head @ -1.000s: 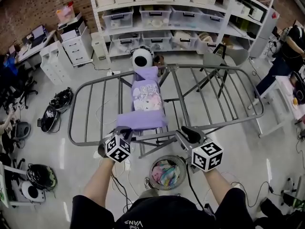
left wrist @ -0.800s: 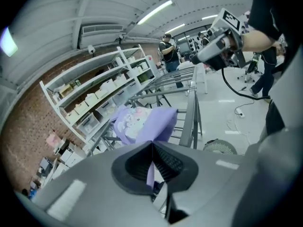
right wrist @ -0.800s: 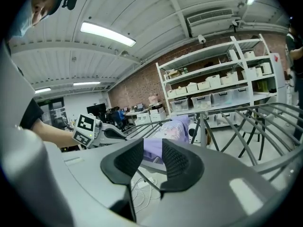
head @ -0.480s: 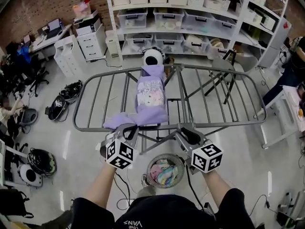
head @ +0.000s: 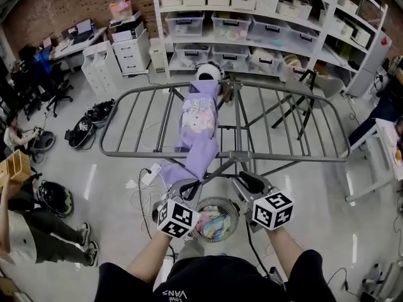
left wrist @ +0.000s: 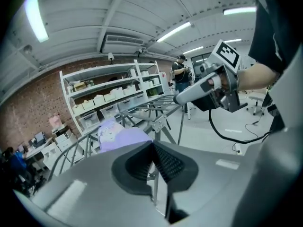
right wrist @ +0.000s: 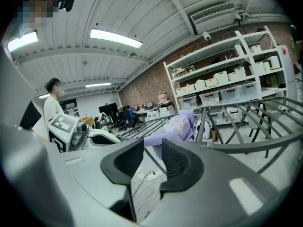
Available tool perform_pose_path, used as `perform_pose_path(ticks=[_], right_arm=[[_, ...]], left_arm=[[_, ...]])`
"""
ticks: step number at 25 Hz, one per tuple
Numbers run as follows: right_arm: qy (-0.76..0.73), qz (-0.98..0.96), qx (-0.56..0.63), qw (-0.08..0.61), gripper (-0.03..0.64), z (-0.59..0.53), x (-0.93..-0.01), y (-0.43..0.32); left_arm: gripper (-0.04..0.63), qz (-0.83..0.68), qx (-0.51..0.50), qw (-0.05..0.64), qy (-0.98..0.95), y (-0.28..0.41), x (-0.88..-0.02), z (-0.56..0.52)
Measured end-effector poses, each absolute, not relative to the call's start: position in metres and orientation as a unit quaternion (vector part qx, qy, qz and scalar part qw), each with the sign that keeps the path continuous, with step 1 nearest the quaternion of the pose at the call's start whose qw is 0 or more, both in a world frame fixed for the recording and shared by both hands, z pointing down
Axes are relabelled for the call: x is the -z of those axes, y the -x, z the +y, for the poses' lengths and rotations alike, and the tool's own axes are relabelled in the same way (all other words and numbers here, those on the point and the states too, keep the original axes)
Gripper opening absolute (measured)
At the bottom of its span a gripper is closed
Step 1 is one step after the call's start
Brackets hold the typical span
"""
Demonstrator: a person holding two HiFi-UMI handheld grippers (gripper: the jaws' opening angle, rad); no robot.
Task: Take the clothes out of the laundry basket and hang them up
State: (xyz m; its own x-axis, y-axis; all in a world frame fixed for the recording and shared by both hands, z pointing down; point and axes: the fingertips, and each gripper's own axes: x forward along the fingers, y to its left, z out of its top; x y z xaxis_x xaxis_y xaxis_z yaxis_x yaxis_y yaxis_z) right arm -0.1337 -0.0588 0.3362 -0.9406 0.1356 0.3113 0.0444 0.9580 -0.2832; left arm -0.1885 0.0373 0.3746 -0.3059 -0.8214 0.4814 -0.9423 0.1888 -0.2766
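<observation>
Storage shelves [head: 221, 10], white drawer cabinets [head: 132, 48]

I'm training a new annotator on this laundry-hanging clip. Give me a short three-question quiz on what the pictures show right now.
1. True or false: the purple garment is draped over the drying rack.
2. Where is the laundry basket? A) on a shelf; B) on the floor below the rack's near edge; C) on top of the rack.
3. Fill in: the ___ gripper's jaws stand apart with nothing between them.

Key: 1 true. 2 B. 3 right: the right gripper is open, while the left gripper is shut.
</observation>
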Motion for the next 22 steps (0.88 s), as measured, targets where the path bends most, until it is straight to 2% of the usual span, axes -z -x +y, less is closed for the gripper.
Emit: perform_pose_path(ticks=[9, 18, 19, 21, 22], right_arm=[[0.048, -0.971, -0.146, 0.185, 0.124, -0.050, -0.350, 0.100], [0.054, -0.964, -0.151, 0.211, 0.124, -0.038, -0.374, 0.077], [0.053, -0.963, -0.152, 0.214, 0.124, -0.036, -0.376, 0.075], [0.049, -0.962, -0.156, 0.219, 0.124, -0.035, -0.384, 0.070], [0.046, -0.961, -0.158, 0.221, 0.124, -0.034, -0.389, 0.067]], left_arm=[[0.003, -0.752, -0.261, 0.202, -0.570, 0.139, -0.462, 0.049], [0.010, -0.767, -0.265, 0.219, -0.542, 0.144, -0.509, 0.041], [0.018, -0.768, -0.261, 0.223, -0.541, 0.145, -0.510, 0.042], [0.088, -0.772, -0.253, 0.231, -0.535, 0.145, -0.514, 0.046], [0.102, -0.775, -0.248, 0.233, -0.533, 0.145, -0.517, 0.049]])
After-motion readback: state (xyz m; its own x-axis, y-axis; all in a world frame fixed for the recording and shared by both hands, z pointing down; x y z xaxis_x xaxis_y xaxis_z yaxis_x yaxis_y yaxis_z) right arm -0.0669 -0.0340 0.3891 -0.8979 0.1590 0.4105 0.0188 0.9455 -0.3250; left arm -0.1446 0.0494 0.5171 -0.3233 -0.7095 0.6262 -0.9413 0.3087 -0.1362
